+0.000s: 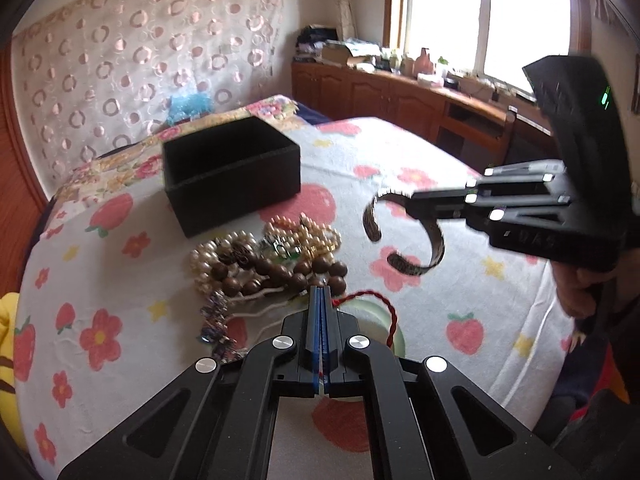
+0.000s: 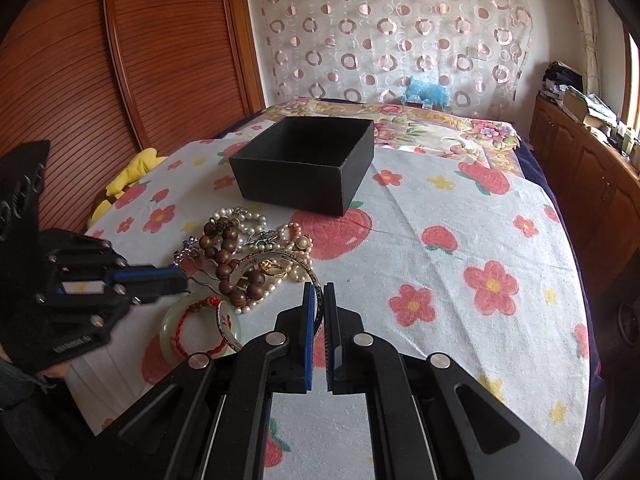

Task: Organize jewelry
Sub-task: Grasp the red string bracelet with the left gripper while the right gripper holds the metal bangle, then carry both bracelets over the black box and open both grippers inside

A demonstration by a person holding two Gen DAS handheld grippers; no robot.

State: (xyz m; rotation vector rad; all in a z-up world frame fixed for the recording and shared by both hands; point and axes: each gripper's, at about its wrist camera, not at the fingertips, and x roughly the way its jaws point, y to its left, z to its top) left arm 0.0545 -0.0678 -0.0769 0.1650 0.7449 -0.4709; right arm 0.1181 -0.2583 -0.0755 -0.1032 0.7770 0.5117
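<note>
An open black box [image 1: 232,172] [image 2: 308,164] stands on the flowered cloth. In front of it lies a pile of jewelry [image 1: 264,260] [image 2: 248,256]: pearl strands, brown wooden beads, a gold ring. A pale green bangle with a red cord [image 2: 200,326] [image 1: 380,320] lies nearest. My right gripper [image 2: 319,292] [image 1: 412,204] is shut on a silver open cuff bracelet [image 1: 404,236] [image 2: 276,264] and holds it above the cloth, right of the pile. My left gripper [image 1: 321,294] [image 2: 182,278] is shut and empty, just above the pile's near edge by the bangle.
The cloth [image 2: 460,240] covers a bed. A wooden wardrobe [image 2: 120,60] stands to the left. Wooden cabinets [image 1: 400,92] with clutter run under the window. A yellow soft toy [image 2: 132,168] lies at the bed's left edge.
</note>
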